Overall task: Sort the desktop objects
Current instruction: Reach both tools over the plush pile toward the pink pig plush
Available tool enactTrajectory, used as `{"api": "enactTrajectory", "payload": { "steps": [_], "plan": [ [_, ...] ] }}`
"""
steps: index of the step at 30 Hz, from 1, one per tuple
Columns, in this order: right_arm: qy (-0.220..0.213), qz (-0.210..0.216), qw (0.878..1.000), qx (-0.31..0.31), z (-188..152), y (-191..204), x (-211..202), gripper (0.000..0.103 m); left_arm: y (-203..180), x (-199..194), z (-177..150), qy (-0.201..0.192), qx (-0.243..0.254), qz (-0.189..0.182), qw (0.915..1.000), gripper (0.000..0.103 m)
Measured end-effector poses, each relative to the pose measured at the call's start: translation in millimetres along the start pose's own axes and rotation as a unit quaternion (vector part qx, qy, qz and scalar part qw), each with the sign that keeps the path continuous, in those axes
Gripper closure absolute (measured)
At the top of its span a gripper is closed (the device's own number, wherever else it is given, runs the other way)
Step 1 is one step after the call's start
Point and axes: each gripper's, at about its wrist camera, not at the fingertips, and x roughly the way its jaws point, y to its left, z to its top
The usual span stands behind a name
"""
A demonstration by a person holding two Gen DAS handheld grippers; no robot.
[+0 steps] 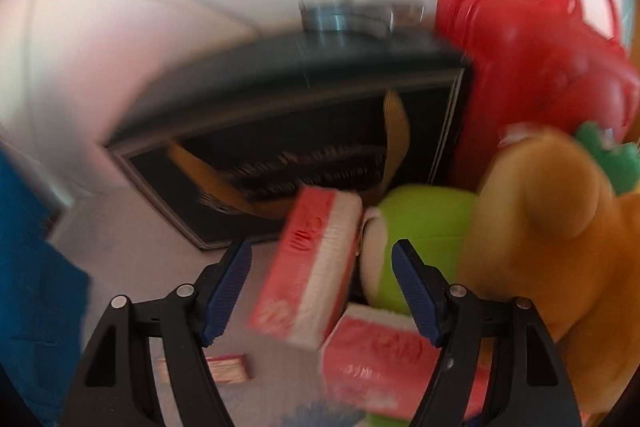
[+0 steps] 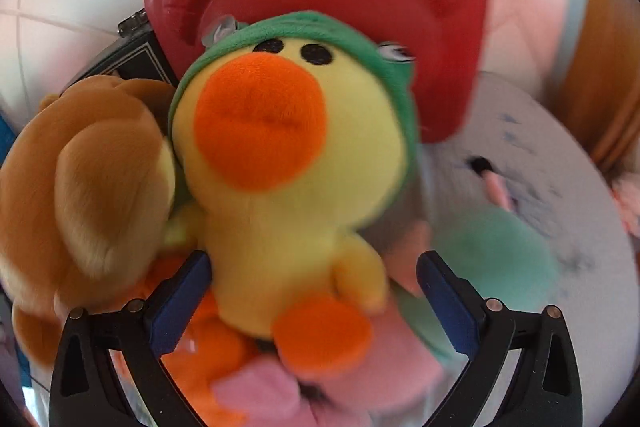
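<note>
Now, in the left wrist view, the left gripper [image 1: 322, 291] is standing open and holding nothing; the red-and-white box [image 1: 316, 267] is lying between its fingers, long axis running from 7 to 1 o'clock, not touching either pad as far as the blur allows. A black case [image 1: 280, 87] is sitting at 12 o'clock.

In the right wrist view, the right gripper [image 2: 314, 303] is also gaping, with the yellow duck plush [image 2: 288, 155] between its fingers; I cannot tell if the left pad is touching it. A red basket [image 2: 340, 7] is behind at 12 o'clock.
</note>
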Motion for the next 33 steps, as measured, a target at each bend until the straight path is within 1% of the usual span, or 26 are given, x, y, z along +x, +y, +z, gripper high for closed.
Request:
{"api": "enactTrajectory", "payload": {
  "steps": [1, 2, 3, 5, 6, 7, 8, 10, 12, 13, 15, 17, 18, 19, 21, 22, 24, 25, 27, 29, 31, 32, 33],
  "plan": [
    [0.006, 0.021, 1.000, -0.002, 3, 2, 13, 0.000, -1, 13, -3, 0.019, -0.004, -0.009, 0.9998, 0.032],
    [0.024, 0.035, 0.999, -0.002, 4, 7, 30, 0.000, 0, 20, -7, 0.025, -0.012, -0.007, 0.9996, 0.034],
    [0.033, 0.032, 0.999, -0.007, 2, 13, 38, 0.000, 1, 18, -13, 0.006, -0.009, 0.010, 0.9999, 0.034],
    [0.044, 0.031, 0.998, -0.036, -12, 34, 47, 0.000, 3, 14, -27, 0.007, 0.006, 0.021, 0.9997, 0.034],
    [0.038, 0.029, 0.998, -0.044, -17, 41, 45, 0.002, 1, 9, -37, 0.009, 0.026, 0.026, 0.9993, 0.033],
    [0.035, 0.039, 0.998, -0.043, -23, 46, 41, 0.003, 0, 1, -47, -0.001, 0.040, 0.024, 0.9989, 0.033],
    [0.043, 0.067, 0.996, -0.027, -30, 51, 38, 0.003, 1, -7, -57, -0.002, 0.044, 0.019, 0.9989, 0.033],
    [0.045, 0.086, 0.995, -0.023, -44, 68, 31, 0.003, 13, -23, -75, 0.010, 0.027, 0.018, 0.9994, 0.033],
    [0.051, 0.108, 0.993, -0.013, -63, 85, 24, 0.003, 34, -38, -96, 0.022, 0.002, 0.016, 0.9996, 0.033],
    [0.050, 0.117, 0.992, -0.012, -74, 93, 18, 0.003, 42, -46, -107, 0.026, 0.001, 0.018, 0.9995, 0.033],
    [0.065, 0.137, 0.988, -0.018, -100, 113, 10, 0.003, 53, -63, -130, 0.037, 0.018, 0.032, 0.9986, 0.034],
    [0.082, 0.136, 0.986, -0.044, -128, 137, 1, 0.003, 62, -84, -151, 0.035, 0.028, 0.045, 0.9980, 0.034],
    [0.082, 0.139, 0.986, -0.052, -139, 146, -6, 0.003, 69, -97, -159, 0.034, 0.026, 0.046, 0.9980, 0.034],
    [0.085, 0.147, 0.984, -0.051, -145, 151, -13, 0.003, 77, -109, -166, 0.030, 0.019, 0.049, 0.9982, 0.034],
    [0.089, 0.183, 0.978, -0.041, -157, 159, -34, 0.003, 87, -134, -176, 0.018, 0.001, 0.053, 0.9984, 0.034],
    [0.086, 0.189, 0.977, -0.040, -162, 160, -44, 0.003, 91, -149, -181, 0.011, -0.008, 0.054, 0.9985, 0.034],
    [0.064, 0.176, 0.981, -0.043, -171, 161, -72, 0.003, 90, -178, -188, -0.004, -0.020, 0.042, 0.9989, 0.033],
    [0.053, 0.167, 0.984, -0.044, -174, 159, -83, 0.003, 95, -183, -190, -0.010, -0.025, 0.035, 0.9990, 0.032],
    [0.027, 0.130, 0.990, -0.040, -183, 153, -109, 0.000, 89, -198, -197, -0.016, -0.029, 0.016, 0.9993, 0.032],
    [0.009, 0.098, 0.995, -0.027, -189, 142, -127, 0.000, 81, -204, -203, -0.018, -0.025, 0.000, 0.9995, 0.032],
    [0.002, 0.074, 0.997, -0.013, -185, 125, -135, 0.000, 68, -203, -210, -0.015, -0.016, -0.017, 0.9996, 0.032],
    [-0.001, 0.058, 0.998, -0.003, -189, 115, -141, 0.000, 62, -204, -212, -0.011, -0.014, -0.026, 0.9995, 0.032],
    [0.000, 0.049, 0.999, 0.003, -187, 115, -143, 0.000, 53, -205, -215, -0.008, -0.011, -0.038, 0.9992, 0.032]
  ]
}}
